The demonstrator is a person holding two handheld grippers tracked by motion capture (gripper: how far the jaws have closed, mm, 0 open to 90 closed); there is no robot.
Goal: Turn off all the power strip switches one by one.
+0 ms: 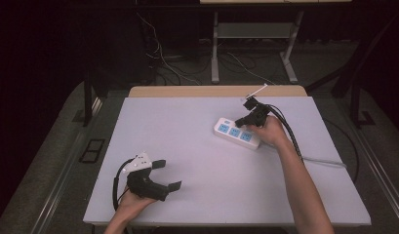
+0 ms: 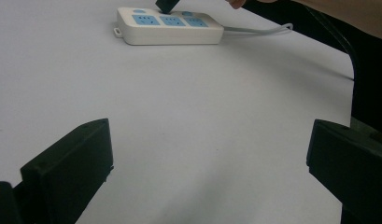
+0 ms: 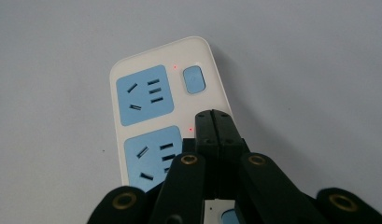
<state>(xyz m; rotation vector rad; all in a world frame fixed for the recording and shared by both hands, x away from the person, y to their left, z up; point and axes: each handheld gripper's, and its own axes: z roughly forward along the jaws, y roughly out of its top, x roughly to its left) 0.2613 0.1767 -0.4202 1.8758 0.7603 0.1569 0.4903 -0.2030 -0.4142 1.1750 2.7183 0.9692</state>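
Resting beneath the closed right gripper (image 3: 215, 116): power strip (image 3: 146, 107).

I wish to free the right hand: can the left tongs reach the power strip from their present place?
Probably yes: the open left tongs face the power strip across bare table, though the right tongs occupy its switches.

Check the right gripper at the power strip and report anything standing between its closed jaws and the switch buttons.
Nothing visible does. The right gripper, jaws shut with nothing between them, is poised over the power strip at the second switch beside its lit red light. The end switch lies bare just beyond. The left gripper rests open, far off at the table's near edge.
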